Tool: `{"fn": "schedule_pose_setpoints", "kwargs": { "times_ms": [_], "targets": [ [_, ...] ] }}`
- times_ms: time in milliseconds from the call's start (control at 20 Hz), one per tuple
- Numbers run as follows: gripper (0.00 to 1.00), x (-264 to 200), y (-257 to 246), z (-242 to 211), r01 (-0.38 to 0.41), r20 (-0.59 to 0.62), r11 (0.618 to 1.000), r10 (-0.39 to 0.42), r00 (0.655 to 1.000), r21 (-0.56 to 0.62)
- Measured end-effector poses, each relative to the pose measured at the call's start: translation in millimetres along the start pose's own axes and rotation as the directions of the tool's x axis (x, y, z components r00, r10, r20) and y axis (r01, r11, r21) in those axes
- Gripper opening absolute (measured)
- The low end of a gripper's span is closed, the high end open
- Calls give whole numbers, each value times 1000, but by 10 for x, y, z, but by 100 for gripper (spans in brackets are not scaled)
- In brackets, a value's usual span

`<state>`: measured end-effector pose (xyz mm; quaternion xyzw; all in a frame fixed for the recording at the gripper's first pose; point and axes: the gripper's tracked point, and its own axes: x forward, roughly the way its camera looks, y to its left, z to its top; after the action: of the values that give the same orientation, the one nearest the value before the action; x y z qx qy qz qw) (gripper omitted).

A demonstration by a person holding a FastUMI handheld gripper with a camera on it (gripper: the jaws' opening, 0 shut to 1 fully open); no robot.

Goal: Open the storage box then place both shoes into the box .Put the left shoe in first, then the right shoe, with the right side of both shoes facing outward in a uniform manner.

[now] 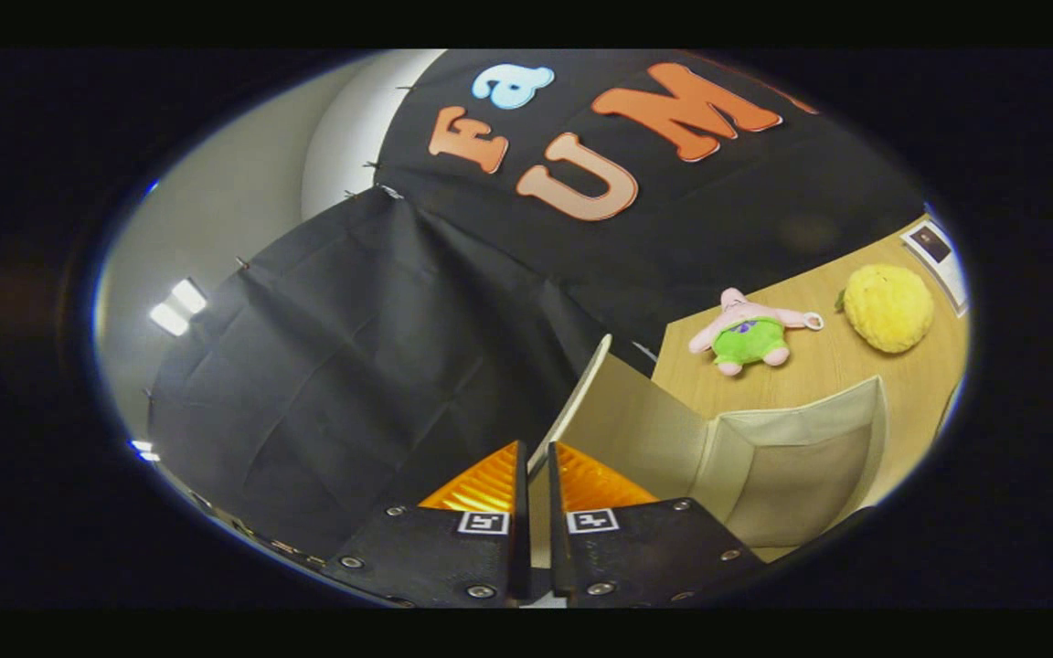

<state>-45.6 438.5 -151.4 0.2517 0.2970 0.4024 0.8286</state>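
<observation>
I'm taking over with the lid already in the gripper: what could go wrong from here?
1. The gripper pinches only the thin edge of the box lid; the hold looks shallow, so the lid could slip out and drop shut.
2. The lid stands raised over the open box. Pulling further might drag or tip the light box on the table.
3. The pink toy and yellow toy lie just beyond the box; a sliding box could shove them.
</observation>
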Motion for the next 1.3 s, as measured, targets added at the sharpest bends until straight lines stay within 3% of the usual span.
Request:
{"fn": "schedule_pose_setpoints", "kwargs": {
  "times_ms": [250, 300, 350, 800, 1300],
  "targets": [
    [73, -4, -127, -39, 79, 9, 993, -79, 997, -86],
    [91, -23, -208, -34, 107, 20, 989, -105, 994, -100],
    [96, -48, -275, 5, 130, 30, 985, -127, 991, -111],
    [98, -470, -925, 408, 309, 155, 939, -286, 946, -151],
    [98, -1454, -2051, 639, 581, 310, 794, -516, 799, -176]
  ]
}}
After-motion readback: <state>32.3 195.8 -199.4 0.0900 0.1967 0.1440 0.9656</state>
